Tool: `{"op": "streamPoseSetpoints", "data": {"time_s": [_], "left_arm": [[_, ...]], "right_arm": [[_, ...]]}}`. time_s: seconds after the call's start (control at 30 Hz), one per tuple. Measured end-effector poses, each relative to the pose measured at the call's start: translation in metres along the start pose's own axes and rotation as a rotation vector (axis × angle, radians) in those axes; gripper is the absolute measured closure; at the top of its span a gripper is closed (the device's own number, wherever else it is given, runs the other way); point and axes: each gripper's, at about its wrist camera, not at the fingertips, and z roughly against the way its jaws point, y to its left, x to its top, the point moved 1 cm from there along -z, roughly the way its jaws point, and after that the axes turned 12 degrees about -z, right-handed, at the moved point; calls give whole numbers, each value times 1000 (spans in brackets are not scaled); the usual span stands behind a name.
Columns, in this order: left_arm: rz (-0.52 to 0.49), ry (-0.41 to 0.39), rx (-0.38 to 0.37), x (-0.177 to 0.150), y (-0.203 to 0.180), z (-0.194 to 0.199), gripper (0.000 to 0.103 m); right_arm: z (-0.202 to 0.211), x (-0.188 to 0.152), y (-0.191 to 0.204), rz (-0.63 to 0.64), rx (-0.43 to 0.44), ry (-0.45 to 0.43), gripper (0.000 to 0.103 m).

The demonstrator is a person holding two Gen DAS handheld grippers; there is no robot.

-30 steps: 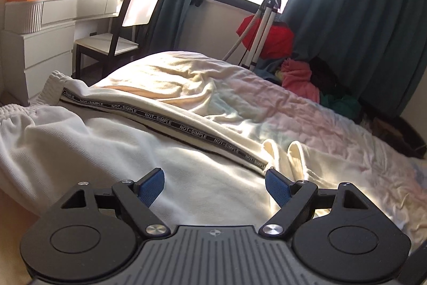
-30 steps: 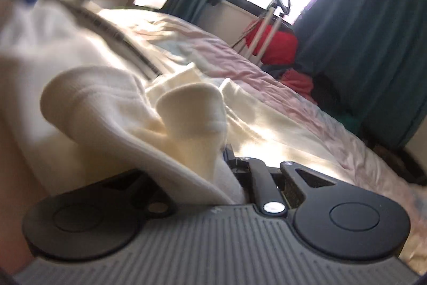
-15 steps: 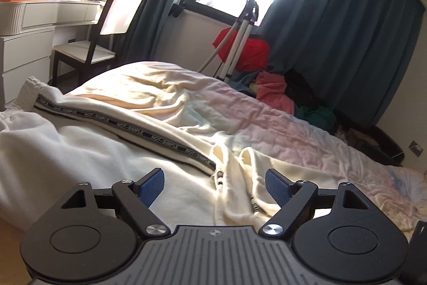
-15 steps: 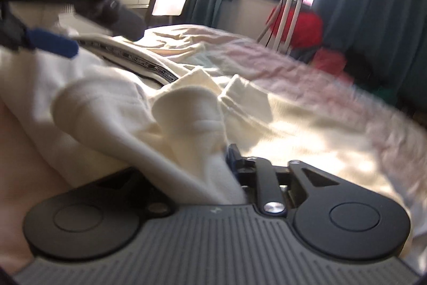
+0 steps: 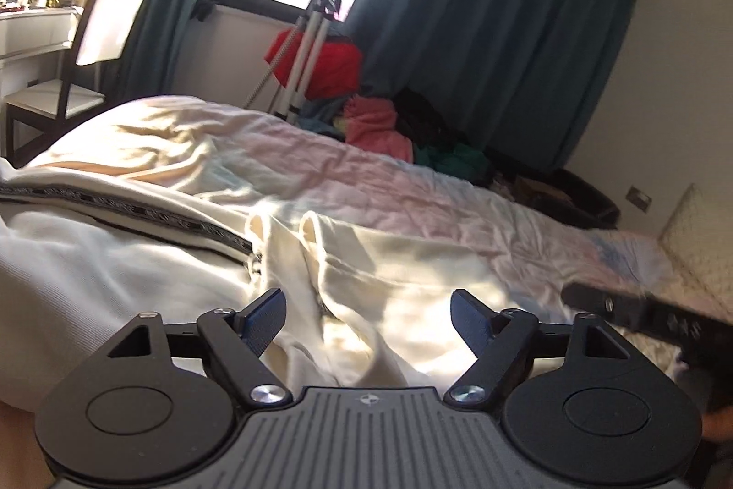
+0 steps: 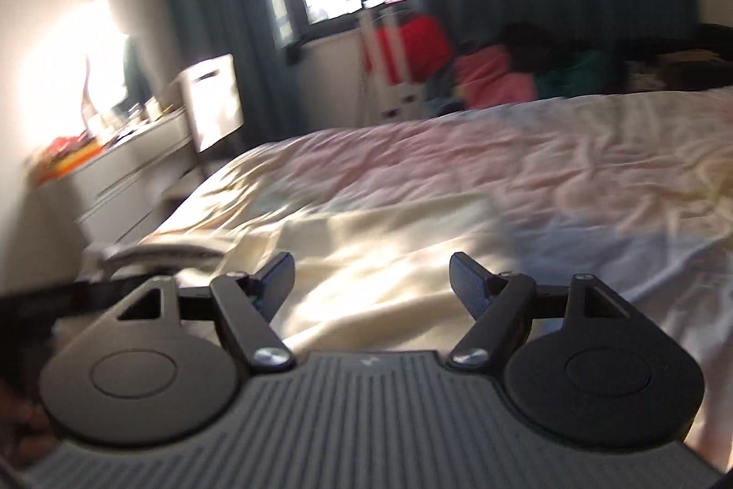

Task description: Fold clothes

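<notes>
Cream sweatpants (image 5: 137,269) with a black lettered side stripe (image 5: 137,209) lie on the bed, their leg ends bunched in front of my left gripper (image 5: 366,315). The left gripper is open and empty just above the cloth. My right gripper (image 6: 371,278) is open and empty above the cream cloth (image 6: 366,250); its view is blurred. The right gripper's black body shows at the right edge of the left wrist view (image 5: 641,315).
The bed (image 5: 458,186) has a rumpled pale pink quilt. A pile of red, pink and green clothes (image 5: 375,122) and a tripod stand (image 5: 311,44) are beyond it under the window. A white chair (image 5: 105,30) and dresser (image 6: 128,168) stand at the left.
My right gripper has opened and let go of the cream cloth, then swung away to the right. My left gripper has turned to the right, still open.
</notes>
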Motion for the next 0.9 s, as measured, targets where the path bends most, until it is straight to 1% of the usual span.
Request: {"op": "streamPoseSetpoints", "data": {"time_s": [0.1, 0.17, 0.23, 0.27, 0.3, 0.37, 0.4, 0.47, 0.53, 0.6, 0.63, 0.7, 0.77, 0.87, 0.9], "left_arm": [[-21, 46, -6, -7, -4, -15, 39], [-39, 79, 7, -13, -4, -25, 45], [-60, 106, 18, -19, -4, -34, 59], [-73, 118, 26, -21, -5, -37, 64], [-84, 131, 33, -23, -5, -39, 74], [-102, 128, 42, -24, -6, -38, 82], [-109, 121, 46, -24, -7, -36, 89], [-106, 102, 46, -19, -9, -26, 91], [-75, 96, 32, -15, -8, -18, 92], [-60, 115, 35, -15, -6, -17, 92], [-54, 135, 40, -17, -5, -19, 92], [-40, 181, 48, -24, -3, -28, 92], [-36, 182, 46, -27, -2, -31, 92], [-24, 174, 36, -26, 0, -30, 90], [-14, 170, 31, -26, 1, -28, 88]], "right_arm": [[-16, -6, -11, 47, -77, -8, 27], [-27, -14, -12, 58, -68, 8, 28], [-43, -22, -10, 64, -89, 33, 28], [-48, -26, -9, 56, -100, 46, 28], [-52, -29, -8, 55, -100, 58, 28], [-55, -34, -5, 68, -99, 74, 28], [-53, -36, -3, 82, -103, 72, 28], [-49, -35, 0, 108, -111, 57, 28], [-43, -31, 2, 120, -110, 36, 28], [-39, -28, 3, 118, -95, 38, 28], [-40, -28, 3, 116, -95, 50, 28], [-50, -33, 0, 117, -116, 102, 28], [-63, -43, -5, 119, -134, 145, 27], [-69, -47, -7, 122, -140, 158, 26], [-71, -48, -7, 122, -142, 161, 26]]}}
